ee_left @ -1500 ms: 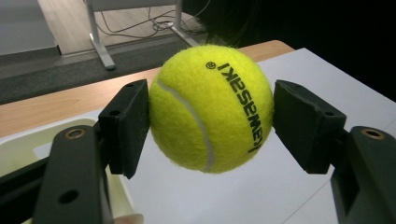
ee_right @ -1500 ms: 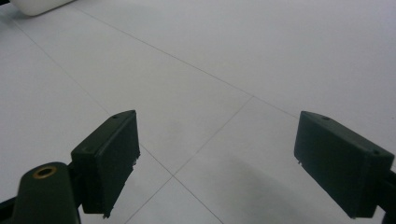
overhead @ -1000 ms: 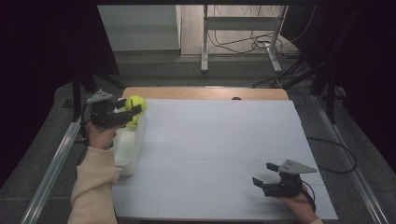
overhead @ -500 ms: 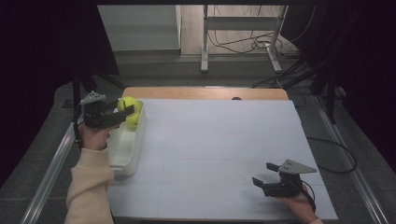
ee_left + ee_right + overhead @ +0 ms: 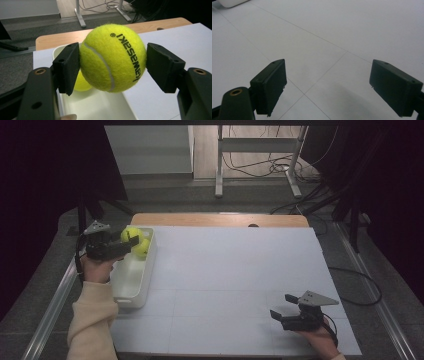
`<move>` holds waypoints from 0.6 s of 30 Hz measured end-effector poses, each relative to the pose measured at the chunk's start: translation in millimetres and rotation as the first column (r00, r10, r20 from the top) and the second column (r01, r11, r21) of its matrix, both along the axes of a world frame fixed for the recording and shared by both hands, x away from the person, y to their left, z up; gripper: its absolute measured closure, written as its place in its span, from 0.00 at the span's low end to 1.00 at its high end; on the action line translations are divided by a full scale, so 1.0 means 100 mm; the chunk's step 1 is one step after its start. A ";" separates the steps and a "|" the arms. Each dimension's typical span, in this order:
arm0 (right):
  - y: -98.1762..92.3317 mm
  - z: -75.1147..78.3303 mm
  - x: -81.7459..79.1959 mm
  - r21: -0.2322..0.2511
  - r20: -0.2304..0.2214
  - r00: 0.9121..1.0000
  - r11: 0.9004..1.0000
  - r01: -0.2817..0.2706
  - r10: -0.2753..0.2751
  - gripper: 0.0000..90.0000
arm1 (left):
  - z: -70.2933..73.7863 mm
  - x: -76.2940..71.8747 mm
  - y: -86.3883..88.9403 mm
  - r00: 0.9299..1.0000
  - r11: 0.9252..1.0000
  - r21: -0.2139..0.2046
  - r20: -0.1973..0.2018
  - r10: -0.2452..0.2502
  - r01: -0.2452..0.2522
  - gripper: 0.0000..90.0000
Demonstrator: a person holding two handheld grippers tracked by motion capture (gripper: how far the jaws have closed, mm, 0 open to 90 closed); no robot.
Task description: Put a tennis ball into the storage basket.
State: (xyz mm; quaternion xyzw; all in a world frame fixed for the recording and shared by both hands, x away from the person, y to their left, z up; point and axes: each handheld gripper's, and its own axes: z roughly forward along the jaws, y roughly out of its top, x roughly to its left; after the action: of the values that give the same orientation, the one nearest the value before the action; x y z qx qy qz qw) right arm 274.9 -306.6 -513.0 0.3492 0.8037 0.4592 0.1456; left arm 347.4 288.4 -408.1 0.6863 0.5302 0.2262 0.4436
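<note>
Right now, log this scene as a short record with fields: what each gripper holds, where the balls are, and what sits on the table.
left gripper: jaws shut on a tennis ball, held above the far end of the bin
second tennis ball: lying inside the bin at its far end
bin: white, rectangular, at the table's left edge
right gripper: jaws open, nothing between them, low over the table's near right corner
table: white top with thin grid lines

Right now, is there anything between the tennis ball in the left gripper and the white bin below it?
Nothing visible blocks it. The left gripper holds the tennis ball above the far end of the white bin. A second ball lies in that end, partly beneath the held one.
</note>
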 end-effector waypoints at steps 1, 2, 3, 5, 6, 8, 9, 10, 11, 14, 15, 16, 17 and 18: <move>0.00 0.00 0.00 0.000 0.000 1.000 1.000 0.000 0.000 0.17 | -0.01 0.00 0.00 1.000 1.000 0.004 -0.003 0.002 -0.002 0.34; 0.00 0.00 0.00 0.000 -0.001 1.000 1.000 0.001 -0.001 0.17 | -0.02 0.01 -0.01 1.000 1.000 0.009 -0.009 0.002 -0.001 0.34; 0.00 0.00 0.00 0.000 0.000 1.000 1.000 0.000 0.000 0.17 | -0.02 0.01 -0.01 1.000 1.000 0.014 -0.012 0.002 -0.001 0.34; 0.00 0.00 0.00 0.000 0.000 1.000 1.000 0.000 0.000 0.17 | -0.03 0.02 -0.02 1.000 1.000 0.020 -0.017 0.001 -0.001 0.34; 0.00 0.00 0.00 0.000 0.001 1.000 1.000 0.000 0.000 0.17 | -0.04 0.02 -0.02 1.000 1.000 0.023 -0.021 0.002 -0.001 0.34; 0.00 0.00 0.00 0.000 -0.001 1.000 1.000 0.001 -0.001 0.17 | -0.06 0.02 -0.02 1.000 1.000 0.030 -0.030 0.003 -0.002 0.34; 0.00 0.00 0.00 0.000 -0.001 1.000 1.000 0.001 -0.001 0.17 | -0.07 0.03 -0.03 0.999 0.999 0.033 -0.035 0.005 -0.004 0.34; 0.00 0.00 0.00 0.000 0.000 1.000 1.000 0.000 0.000 0.17 | -0.08 0.03 -0.04 0.999 0.999 0.041 -0.039 0.008 -0.006 0.34; 0.00 0.00 0.00 0.000 0.001 1.000 1.000 0.000 0.000 0.17 | -0.09 0.03 -0.04 0.999 0.999 0.045 -0.045 0.009 -0.007 0.34; 0.00 0.00 0.00 0.000 -0.001 1.000 1.000 0.001 -0.001 0.17 | -0.11 0.04 -0.04 0.998 0.999 0.048 -0.056 0.007 -0.005 0.34; 0.00 0.00 0.00 0.000 -0.001 1.000 1.000 0.001 -0.001 0.17 | -0.12 0.04 -0.04 0.998 0.999 0.048 -0.061 0.009 -0.006 0.34; 0.00 0.00 0.00 0.000 -0.001 1.000 1.000 0.001 -0.001 0.17 | -0.13 0.04 -0.04 0.998 0.999 0.051 -0.064 0.008 -0.005 0.34; 0.00 0.00 0.00 -0.001 -0.001 1.000 1.000 0.001 -0.001 0.17 | -0.13 0.04 -0.04 0.998 0.998 0.056 -0.067 0.009 -0.005 0.34; 0.00 0.00 0.00 -0.001 0.000 1.000 1.000 0.001 -0.001 0.17 | -0.14 0.04 -0.04 0.997 0.998 0.059 -0.071 0.013 -0.008 0.34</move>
State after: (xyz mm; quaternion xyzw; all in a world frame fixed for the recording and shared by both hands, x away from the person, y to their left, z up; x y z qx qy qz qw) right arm 274.9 -306.7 -513.0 0.3495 0.8037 0.4590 0.1458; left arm 351.9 284.8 -422.1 0.7037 0.5425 0.2194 0.4030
